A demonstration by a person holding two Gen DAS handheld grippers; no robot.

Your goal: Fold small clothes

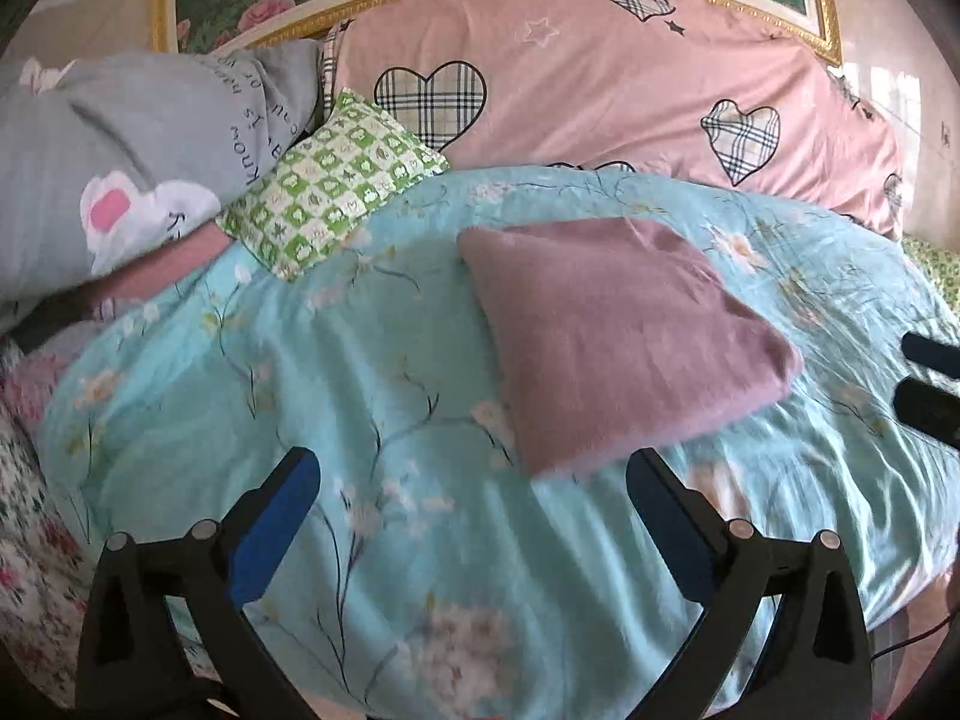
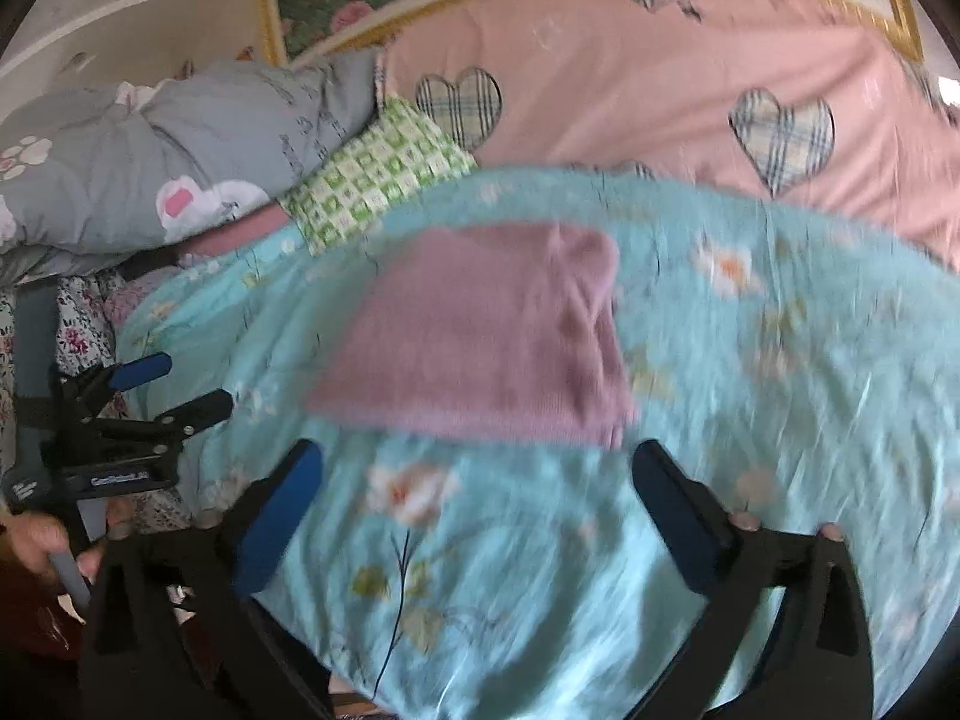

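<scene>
A mauve knit garment (image 1: 618,336) lies folded into a rough square on the turquoise floral quilt (image 1: 372,396). It also shows in the right wrist view (image 2: 480,336), blurred. My left gripper (image 1: 474,468) is open and empty, just short of the garment's near corner. My right gripper (image 2: 474,462) is open and empty, just in front of the garment's near edge. The right gripper's fingertips (image 1: 927,384) show at the right edge of the left wrist view. The left gripper (image 2: 174,387) shows open at the left of the right wrist view.
A green checked pillow (image 1: 330,186), a grey cartoon duvet (image 1: 120,156) and a pink duvet with plaid hearts (image 1: 600,84) lie at the back of the bed. A floral sheet (image 1: 30,540) hangs at the left edge.
</scene>
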